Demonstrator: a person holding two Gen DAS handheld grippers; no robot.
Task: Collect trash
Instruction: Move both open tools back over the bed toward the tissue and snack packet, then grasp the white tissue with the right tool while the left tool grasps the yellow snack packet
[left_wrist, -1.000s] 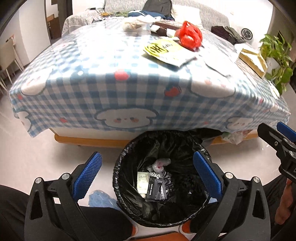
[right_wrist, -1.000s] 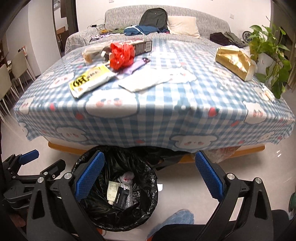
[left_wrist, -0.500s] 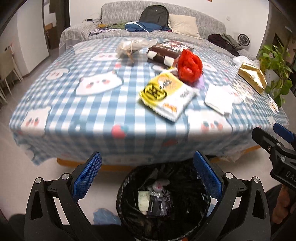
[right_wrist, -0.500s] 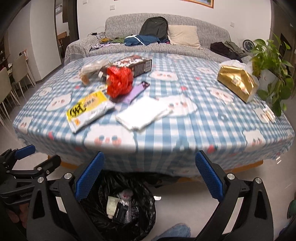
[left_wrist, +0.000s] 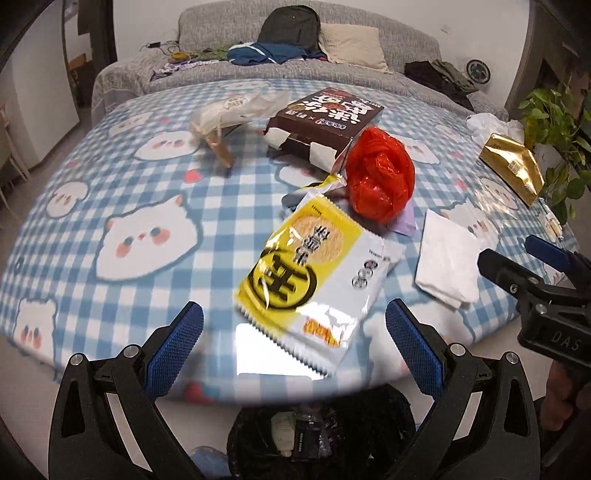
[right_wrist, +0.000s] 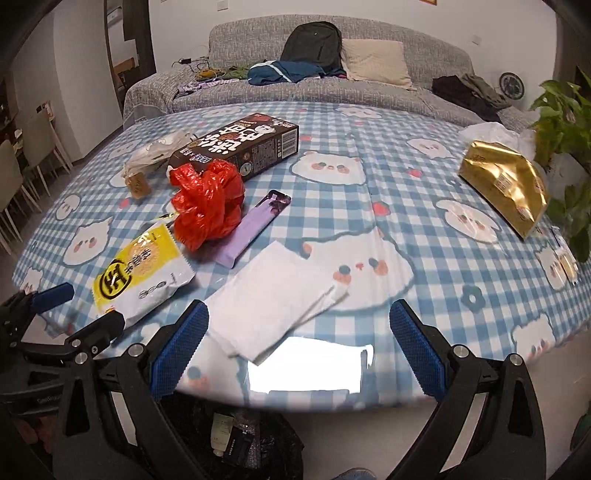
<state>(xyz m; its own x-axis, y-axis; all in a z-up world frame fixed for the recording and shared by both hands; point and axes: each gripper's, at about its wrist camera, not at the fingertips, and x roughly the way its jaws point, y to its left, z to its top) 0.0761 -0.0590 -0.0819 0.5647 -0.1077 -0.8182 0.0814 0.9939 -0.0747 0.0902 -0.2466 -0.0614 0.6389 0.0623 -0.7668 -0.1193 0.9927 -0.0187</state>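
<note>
My left gripper (left_wrist: 293, 345) is open and empty, just short of a yellow-and-white snack packet (left_wrist: 314, 280) at the table's near edge. My right gripper (right_wrist: 299, 341) is open and empty over the near end of a white napkin (right_wrist: 273, 299). On the table lie a red plastic bag (left_wrist: 380, 177), a purple wrapper (right_wrist: 255, 229), a brown carton (left_wrist: 325, 125) and a clear plastic bag (left_wrist: 236, 110). The black-lined trash bin (left_wrist: 317, 435) stands on the floor below the table edge with some trash in it.
A gold foil bag (right_wrist: 506, 184) lies at the table's right side beside a potted plant (right_wrist: 569, 122). The blue checked tablecloth (left_wrist: 110, 184) covers the table. A grey sofa (right_wrist: 332, 81) with a backpack and clothes stands behind.
Both grippers have risen from bin level up to the tabletop and moved forward. The bin has dropped to the bottom of both views. Both stay open.
</note>
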